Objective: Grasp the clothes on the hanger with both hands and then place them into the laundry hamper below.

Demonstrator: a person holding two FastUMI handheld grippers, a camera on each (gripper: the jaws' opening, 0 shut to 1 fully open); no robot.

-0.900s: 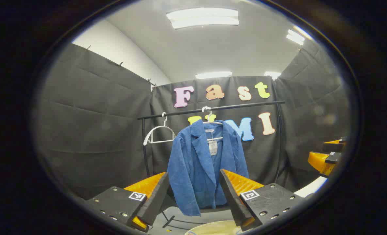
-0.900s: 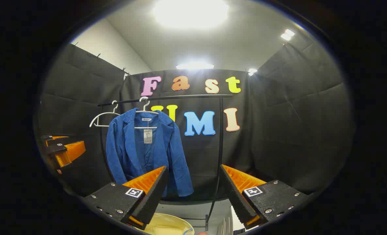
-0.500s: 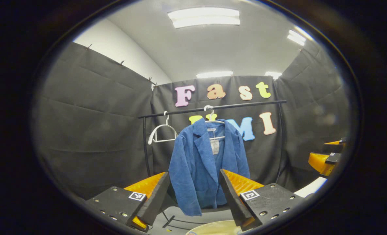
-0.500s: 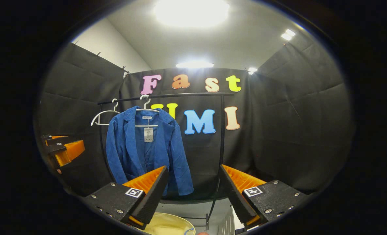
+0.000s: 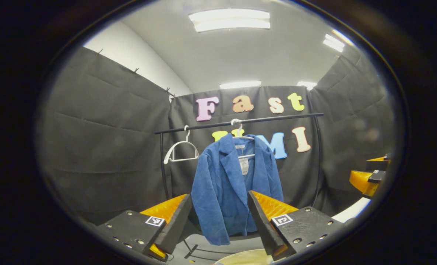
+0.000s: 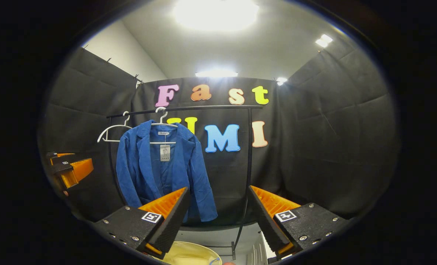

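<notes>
**At the centre of both views: a blue jacket waiting on its hanger, both tongs approaching**

In the middle of the left gripper view, a blue corduroy jacket hangs open-fronted on a white plastic hanger from a black metal rail, a paper tag at its collar. The left tongs and right tongs are both spread wide and empty, well short of the cloth. This looks like the approach step; next, each should reach a shoulder and pinch. A pale round laundry hamper shows at the lower edge, below the jacket.
</notes>
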